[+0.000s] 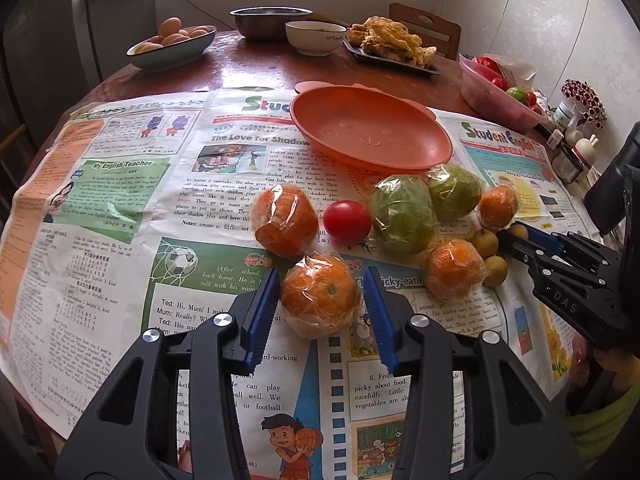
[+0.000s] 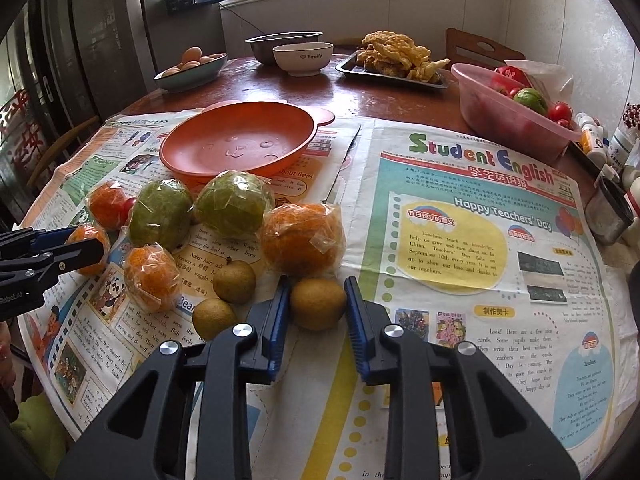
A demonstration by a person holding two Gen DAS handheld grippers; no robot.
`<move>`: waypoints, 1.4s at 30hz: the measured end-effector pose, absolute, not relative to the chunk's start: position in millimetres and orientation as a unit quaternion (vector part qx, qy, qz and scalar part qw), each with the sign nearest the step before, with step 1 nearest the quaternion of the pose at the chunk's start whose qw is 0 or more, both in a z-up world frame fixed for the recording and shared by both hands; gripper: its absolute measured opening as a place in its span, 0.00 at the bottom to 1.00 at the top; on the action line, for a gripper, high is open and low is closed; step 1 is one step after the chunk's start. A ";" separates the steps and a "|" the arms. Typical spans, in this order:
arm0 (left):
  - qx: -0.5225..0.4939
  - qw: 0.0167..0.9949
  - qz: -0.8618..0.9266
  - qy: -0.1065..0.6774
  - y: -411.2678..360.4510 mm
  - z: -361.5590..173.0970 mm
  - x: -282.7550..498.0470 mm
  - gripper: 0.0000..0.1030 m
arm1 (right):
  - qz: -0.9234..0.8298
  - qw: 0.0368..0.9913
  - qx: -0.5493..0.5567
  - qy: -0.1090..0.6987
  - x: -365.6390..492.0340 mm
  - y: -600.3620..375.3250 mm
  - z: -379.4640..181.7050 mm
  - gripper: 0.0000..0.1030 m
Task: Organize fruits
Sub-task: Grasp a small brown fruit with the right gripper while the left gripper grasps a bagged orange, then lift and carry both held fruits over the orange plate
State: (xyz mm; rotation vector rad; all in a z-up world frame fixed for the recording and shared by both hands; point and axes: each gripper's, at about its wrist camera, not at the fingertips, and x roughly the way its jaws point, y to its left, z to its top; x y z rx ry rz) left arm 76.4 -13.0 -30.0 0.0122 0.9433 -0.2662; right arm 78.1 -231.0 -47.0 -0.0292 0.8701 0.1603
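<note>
Two claws at work | left claw (image 1: 322, 312) released, fingers astride plastic-wrapped orange mandarin (image 1: 319, 295), lower centre, ready to clench | right claw (image 2: 316, 312) released around small brown-green pear (image 2: 318, 303) | empty orange plastic plate (image 1: 372, 132) waits upper centre on tabletop.

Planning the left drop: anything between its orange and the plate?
Yes. The left gripper straddles a wrapped orange; directly ahead sit another wrapped orange and a tomato, between it and the plate. Lifting over them looks safest.

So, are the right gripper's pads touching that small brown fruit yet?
Cannot tell. In the right wrist view the right gripper brackets the brown fruit with both pads at its sides, but neither view plainly shows contact or a gap.
</note>
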 end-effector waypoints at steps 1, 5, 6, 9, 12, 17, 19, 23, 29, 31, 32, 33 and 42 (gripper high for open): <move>0.008 0.883 -0.128 0.452 -13.4 -30.0 76.0 0.33 | 0.078 0.904 -0.012 0.421 77.8 -231.4 -46.9 0.25; 0.016 0.883 -0.130 0.451 -14.7 -29.6 75.3 0.32 | 0.076 0.906 -0.003 0.416 76.3 -236.6 -44.8 0.25; 0.016 0.883 -0.131 0.451 -14.7 -29.3 75.2 0.32 | 0.076 0.906 -0.001 0.416 76.1 -238.1 -44.3 0.25; 0.012 0.882 -0.136 0.451 -13.0 -27.8 75.1 0.32 | 0.074 0.908 0.004 0.413 74.0 -242.1 -41.4 0.25; 0.010 0.883 -0.138 0.448 -10.1 -23.0 74.1 0.32 | 0.073 0.909 0.005 0.409 71.5 -244.7 -37.2 0.25; 0.006 0.885 -0.140 0.445 -5.3 -11.4 75.7 0.32 | 0.073 0.915 0.011 0.398 69.3 -247.6 -23.0 0.25; 0.002 0.884 -0.141 0.445 -2.8 -5.8 78.3 0.32 | 0.075 0.916 0.012 0.394 70.6 -247.9 -17.0 0.25; -0.001 0.883 -0.149 0.445 -0.5 7.0 89.0 0.32 | 0.085 0.917 0.017 0.389 78.6 -246.7 -4.5 0.25; 0.010 0.888 -0.152 0.434 -2.2 25.8 111.0 0.32 | 0.097 0.919 0.002 0.382 95.6 -236.0 10.2 0.25; 0.013 0.889 -0.154 0.432 -3.9 29.9 119.5 0.32 | 0.102 0.918 -0.001 0.382 102.2 -233.1 12.5 0.25; 0.013 0.888 -0.157 0.432 -4.8 31.0 123.7 0.32 | 0.104 0.918 -0.002 0.383 106.0 -231.5 13.3 0.25; 0.013 0.886 -0.159 0.435 -5.5 31.6 129.4 0.32 | 0.106 0.917 -0.003 0.385 110.2 -229.5 13.8 0.25; 0.016 0.877 -0.169 0.450 -14.2 22.6 168.2 0.32 | 0.128 0.908 -0.013 0.398 138.5 -215.3 9.1 0.25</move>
